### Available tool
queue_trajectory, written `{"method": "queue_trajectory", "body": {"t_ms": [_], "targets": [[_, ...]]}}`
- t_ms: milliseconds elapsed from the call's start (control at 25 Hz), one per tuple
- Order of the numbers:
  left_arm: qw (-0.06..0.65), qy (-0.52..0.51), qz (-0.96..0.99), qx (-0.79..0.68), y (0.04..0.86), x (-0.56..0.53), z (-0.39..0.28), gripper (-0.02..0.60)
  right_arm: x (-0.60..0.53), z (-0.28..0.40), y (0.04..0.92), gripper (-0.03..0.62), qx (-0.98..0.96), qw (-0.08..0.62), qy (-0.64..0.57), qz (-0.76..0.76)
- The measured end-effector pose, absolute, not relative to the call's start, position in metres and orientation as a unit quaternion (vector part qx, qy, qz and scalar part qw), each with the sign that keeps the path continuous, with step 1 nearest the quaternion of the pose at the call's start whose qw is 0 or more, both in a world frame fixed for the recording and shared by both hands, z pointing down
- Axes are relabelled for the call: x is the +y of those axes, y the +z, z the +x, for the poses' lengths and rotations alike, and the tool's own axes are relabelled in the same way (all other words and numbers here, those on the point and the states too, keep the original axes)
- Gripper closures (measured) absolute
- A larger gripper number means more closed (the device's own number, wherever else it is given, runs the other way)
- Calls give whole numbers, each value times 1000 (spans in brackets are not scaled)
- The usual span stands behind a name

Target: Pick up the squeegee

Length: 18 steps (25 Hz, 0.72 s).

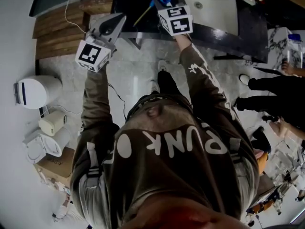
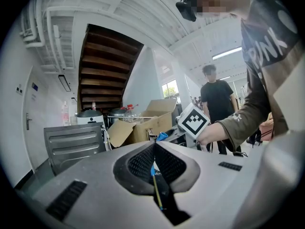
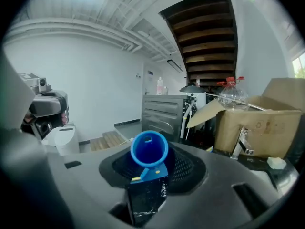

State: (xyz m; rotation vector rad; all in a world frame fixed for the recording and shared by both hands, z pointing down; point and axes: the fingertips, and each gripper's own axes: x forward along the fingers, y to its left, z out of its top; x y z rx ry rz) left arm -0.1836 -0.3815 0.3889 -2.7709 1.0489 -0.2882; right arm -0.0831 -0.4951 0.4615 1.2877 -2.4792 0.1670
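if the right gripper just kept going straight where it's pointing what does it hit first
Probably the grey metal cabinet straight ahead, past the squeegee that the right gripper holds. Nothing shows in between, though depth is hard to judge.

Beyond my left gripper (image 2: 153,146), the dark wooden underside of a staircase (image 2: 107,63) climbs between white walls (image 2: 143,87), under a ribbed white ceiling (image 2: 143,6) hung with pipes (image 2: 35,27). Just ahead of that gripper stand a grey ribbed metal unit (image 2: 74,144) and an open cardboard box (image 2: 143,125). Further right a window (image 2: 169,88) glows with daylight, and a strip light (image 2: 228,54) burns overhead. Past my right gripper (image 3: 151,151), the same staircase, metal unit and box line a white wall. Below both grippers lies a grey marbled floor (image 1: 138,75). To the left of my left gripper are wooden steps (image 1: 57,32) and a white bin (image 1: 35,92).
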Motion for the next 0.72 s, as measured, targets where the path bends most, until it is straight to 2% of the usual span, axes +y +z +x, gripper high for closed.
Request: {"method": "queue_trajectory", "body": {"t_ms": [720], "targets": [[114, -81, -935, 326, 351, -314, -188, 580, -383, -74, 366, 437, -884, 125, -22, 451]]}}
